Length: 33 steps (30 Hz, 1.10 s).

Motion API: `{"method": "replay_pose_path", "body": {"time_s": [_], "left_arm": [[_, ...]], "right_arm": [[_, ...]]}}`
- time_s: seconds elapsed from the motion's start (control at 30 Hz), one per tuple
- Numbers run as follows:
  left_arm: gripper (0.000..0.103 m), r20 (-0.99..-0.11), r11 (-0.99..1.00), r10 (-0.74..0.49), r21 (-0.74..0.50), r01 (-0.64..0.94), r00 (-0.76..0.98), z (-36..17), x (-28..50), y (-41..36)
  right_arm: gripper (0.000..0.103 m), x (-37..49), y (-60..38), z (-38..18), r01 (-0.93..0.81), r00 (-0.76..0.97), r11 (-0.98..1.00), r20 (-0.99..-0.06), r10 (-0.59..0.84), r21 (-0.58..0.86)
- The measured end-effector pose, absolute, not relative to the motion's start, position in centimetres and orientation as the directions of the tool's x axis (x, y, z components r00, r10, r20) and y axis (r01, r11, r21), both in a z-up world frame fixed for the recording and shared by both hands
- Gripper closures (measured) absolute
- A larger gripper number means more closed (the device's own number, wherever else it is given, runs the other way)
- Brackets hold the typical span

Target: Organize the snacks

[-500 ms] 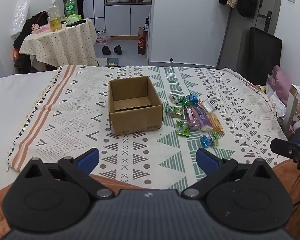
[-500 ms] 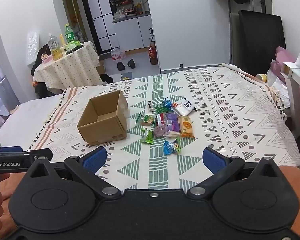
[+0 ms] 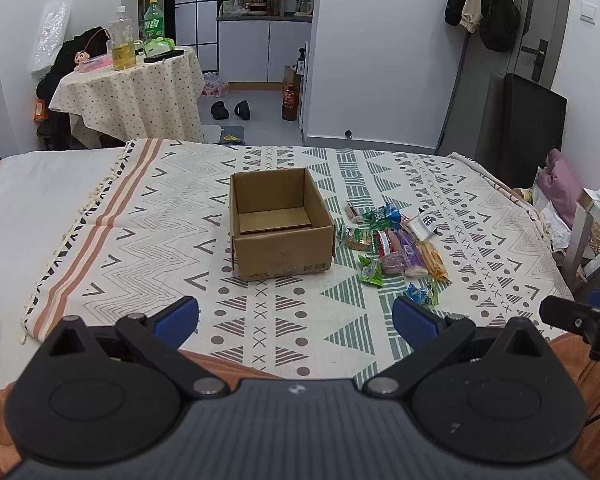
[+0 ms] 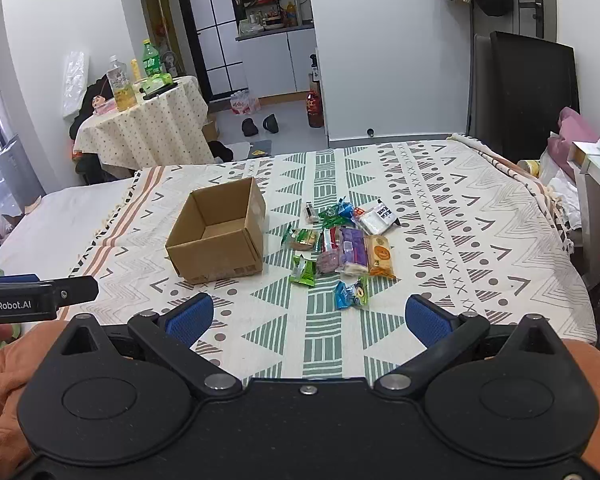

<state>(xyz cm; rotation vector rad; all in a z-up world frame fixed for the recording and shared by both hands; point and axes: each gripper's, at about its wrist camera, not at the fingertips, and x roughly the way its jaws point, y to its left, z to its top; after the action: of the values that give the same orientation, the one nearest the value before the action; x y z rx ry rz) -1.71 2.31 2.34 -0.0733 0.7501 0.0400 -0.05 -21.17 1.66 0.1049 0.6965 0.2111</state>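
Observation:
An open, empty cardboard box (image 3: pixel 280 236) (image 4: pixel 220 236) stands on a patterned bedspread (image 3: pixel 160 240) (image 4: pixel 460 220). To its right lies a pile of wrapped snacks (image 3: pixel 396 244) (image 4: pixel 346 240), with a green packet (image 3: pixel 371 273) (image 4: pixel 304 272) and a blue packet (image 3: pixel 422 294) (image 4: pixel 351 293) nearest me. My left gripper (image 3: pixel 296 322) hovers open over the near edge of the bedspread, well short of the box. My right gripper (image 4: pixel 308 318) is open too, in front of the snacks, holding nothing.
A small round table (image 3: pixel 132 92) with bottles stands beyond the bed on the left. A dark panel (image 4: pixel 532 96) leans on the right wall, and a bedside shelf (image 4: pixel 596 184) sits at the right edge. An orange blanket (image 3: pixel 236 368) lies under the grippers.
Both grippers have shifted slightly; the box and snacks lie where they were. Both stay open.

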Motion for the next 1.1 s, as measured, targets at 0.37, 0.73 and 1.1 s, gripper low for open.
{"method": "replay_pose_path", "body": {"time_s": [0.37,0.73,1.1], "left_arm": [[0.0,-0.677,0.998,0.003,-0.049,-0.049,0.736,3.0,-2.9,1.7],[0.0,-0.671,0.999,-0.005,-0.042,-0.032,0.742,3.8,-3.8,1.3],[0.0,-0.657,0.999,-0.004,-0.04,-0.029,0.754,4.6,-4.2,1.1]], "right_arm": [[0.0,-0.8,-21.9,2.2,-0.125,0.744,0.974,-0.632,0.219,0.191],[0.0,-1.8,-22.1,2.8,-0.125,0.751,0.976,-0.625,0.212,0.181],[0.0,-2.0,-22.0,3.7,-0.138,0.764,0.977,-0.61,0.21,0.164]]}}
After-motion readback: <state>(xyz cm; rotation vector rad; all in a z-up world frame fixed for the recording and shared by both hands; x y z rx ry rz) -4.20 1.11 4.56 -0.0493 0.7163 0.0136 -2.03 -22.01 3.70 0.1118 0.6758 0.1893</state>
